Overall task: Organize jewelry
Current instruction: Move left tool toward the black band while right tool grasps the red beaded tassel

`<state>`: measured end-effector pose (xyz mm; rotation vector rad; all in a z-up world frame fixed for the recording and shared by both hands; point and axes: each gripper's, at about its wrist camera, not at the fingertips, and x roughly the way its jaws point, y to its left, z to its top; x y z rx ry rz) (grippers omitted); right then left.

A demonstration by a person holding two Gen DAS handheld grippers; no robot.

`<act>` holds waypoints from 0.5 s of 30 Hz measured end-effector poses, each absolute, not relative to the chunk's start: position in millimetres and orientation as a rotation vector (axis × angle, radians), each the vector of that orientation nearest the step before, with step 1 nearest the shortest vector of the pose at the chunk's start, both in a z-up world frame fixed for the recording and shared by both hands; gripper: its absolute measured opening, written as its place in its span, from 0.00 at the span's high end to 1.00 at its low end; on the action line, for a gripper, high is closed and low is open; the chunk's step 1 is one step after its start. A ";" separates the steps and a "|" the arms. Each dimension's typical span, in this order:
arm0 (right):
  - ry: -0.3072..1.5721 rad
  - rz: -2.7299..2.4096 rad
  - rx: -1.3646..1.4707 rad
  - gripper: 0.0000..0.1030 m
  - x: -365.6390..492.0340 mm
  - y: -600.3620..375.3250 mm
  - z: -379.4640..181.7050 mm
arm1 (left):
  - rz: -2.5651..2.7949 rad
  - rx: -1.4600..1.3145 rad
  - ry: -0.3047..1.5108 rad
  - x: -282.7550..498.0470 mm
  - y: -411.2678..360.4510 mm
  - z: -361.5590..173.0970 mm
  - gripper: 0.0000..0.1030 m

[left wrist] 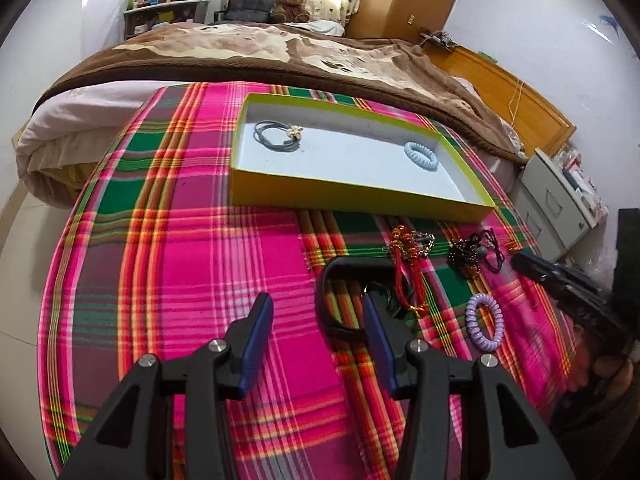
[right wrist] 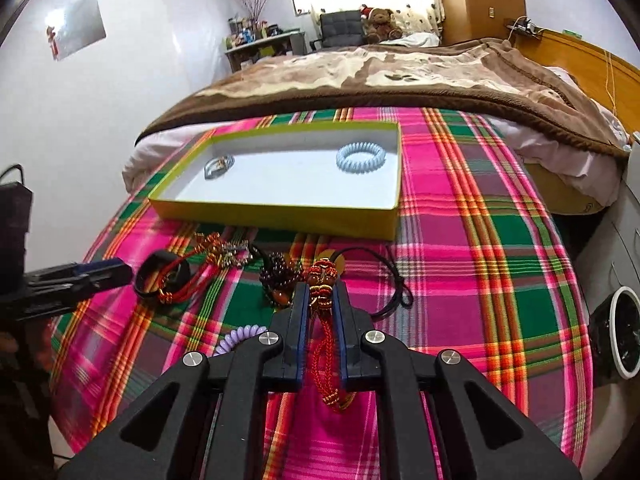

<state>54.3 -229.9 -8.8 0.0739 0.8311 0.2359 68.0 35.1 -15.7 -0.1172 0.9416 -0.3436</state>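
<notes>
A yellow-green box (left wrist: 352, 196) with a white floor lies on the plaid cloth (left wrist: 180, 264). It holds a grey hair tie (left wrist: 272, 136) and a light blue spiral tie (left wrist: 421, 156). In front of the box lie a black bangle (left wrist: 348, 264), a red cord bracelet (left wrist: 408, 272), a dark bead bracelet (left wrist: 464, 258) and a purple spiral tie (left wrist: 484, 322). My left gripper (left wrist: 316, 304) is open over the cloth, its right finger beside the bangle. My right gripper (right wrist: 322, 288) is shut on a red knotted cord ornament (right wrist: 322, 276), whose tassel hangs down between the fingers.
The cloth covers the foot of a bed with a brown blanket (right wrist: 400, 76). A grey cabinet (left wrist: 560, 200) stands to the right of the bed. A black cord loop (right wrist: 396, 280) lies right of the ornament. A white-rimmed round object (right wrist: 616, 332) sits at the right edge.
</notes>
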 end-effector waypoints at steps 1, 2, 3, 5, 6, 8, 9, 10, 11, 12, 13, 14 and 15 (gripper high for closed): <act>0.827 0.235 0.074 0.89 53.5 -230.1 -7.3 | -0.344 -0.109 0.944 70.4 33.2 -17.2 0.53; 0.824 0.236 0.077 0.89 52.5 -230.3 -5.8 | -0.342 -0.105 0.958 73.8 31.9 -20.0 0.53; 0.821 0.238 0.079 0.89 52.0 -230.2 -4.6 | -0.335 -0.102 0.975 76.8 31.3 -22.4 0.53; 0.813 0.240 0.083 0.89 50.7 -231.0 -2.0 | -0.325 -0.072 0.976 78.8 27.9 -24.5 0.53; 0.809 0.241 0.085 0.89 50.4 -231.2 -0.5 | -0.314 -0.049 0.976 79.5 26.1 -25.2 0.53; 0.804 0.243 0.085 0.89 49.9 -232.2 1.5 | -0.298 0.001 0.976 80.7 21.5 -26.2 0.54; 0.800 0.246 0.086 0.89 49.8 -232.1 2.7 | -0.293 0.012 0.976 81.1 20.1 -26.3 0.54; 0.798 0.248 0.089 0.89 50.1 -232.1 3.6 | -0.287 0.023 0.978 81.4 18.8 -26.0 0.57; 0.796 0.249 0.090 0.89 49.9 -232.3 3.7 | -0.282 0.043 0.978 81.3 16.8 -25.8 0.64; 0.796 0.249 0.092 0.89 49.9 -232.4 3.9 | -0.280 0.052 0.977 81.4 15.9 -25.0 0.68; 0.795 0.250 0.095 0.89 49.9 -232.5 4.0 | -0.288 0.047 0.981 81.6 15.8 -24.4 0.74; 0.794 0.251 0.096 0.89 50.2 -232.6 4.1 | -0.308 0.039 0.987 81.5 15.8 -24.0 0.81; 0.793 0.251 0.097 0.89 49.8 -233.1 4.4 | -0.327 0.031 0.992 82.3 15.8 -23.7 0.84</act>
